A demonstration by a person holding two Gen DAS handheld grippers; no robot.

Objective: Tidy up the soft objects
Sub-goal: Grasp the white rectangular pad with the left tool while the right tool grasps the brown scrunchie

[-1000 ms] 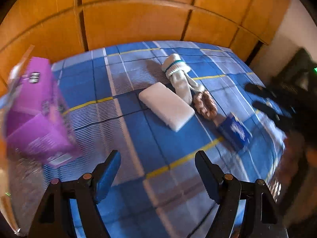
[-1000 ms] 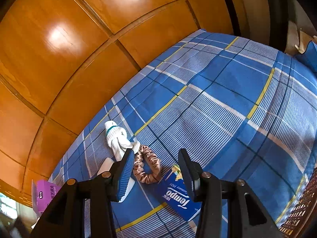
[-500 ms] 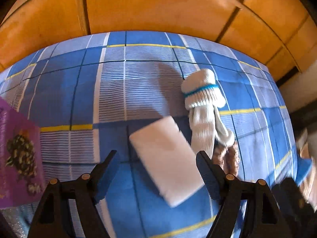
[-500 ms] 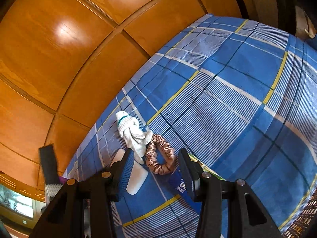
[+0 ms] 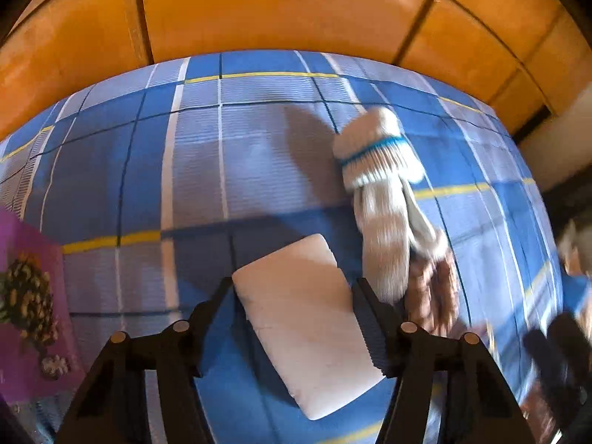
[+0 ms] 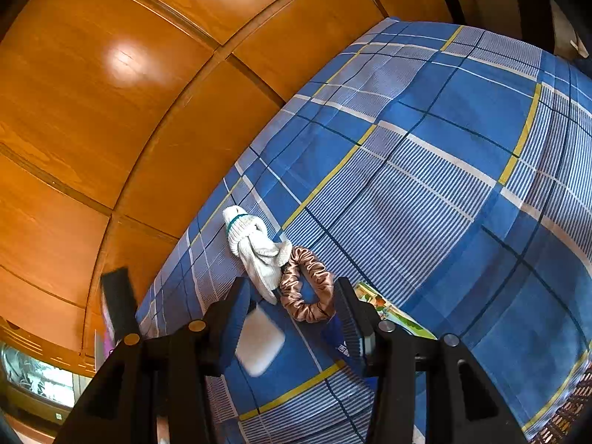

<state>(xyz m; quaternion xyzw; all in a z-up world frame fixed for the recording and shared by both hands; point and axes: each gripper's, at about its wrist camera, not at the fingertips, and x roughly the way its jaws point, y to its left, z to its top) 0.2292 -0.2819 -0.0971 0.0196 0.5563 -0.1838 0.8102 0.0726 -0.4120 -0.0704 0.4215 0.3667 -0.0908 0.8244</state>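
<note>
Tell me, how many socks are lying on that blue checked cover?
1. The white sock lies near the wooden wall, its toe end touching the brown scrunchie, beside the white pad. A second could be folded inside it; the pictures cannot tell.

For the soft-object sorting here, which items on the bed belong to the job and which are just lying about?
Part of the job:
- white sponge pad, between the closing left gripper jaws
- white sock
- brown scrunchie
- right gripper, hanging above the scrunchie, holding nothing

Just lying about:
- blue tissue pack
- purple box
- checked bedsheet
- wooden panels
</note>
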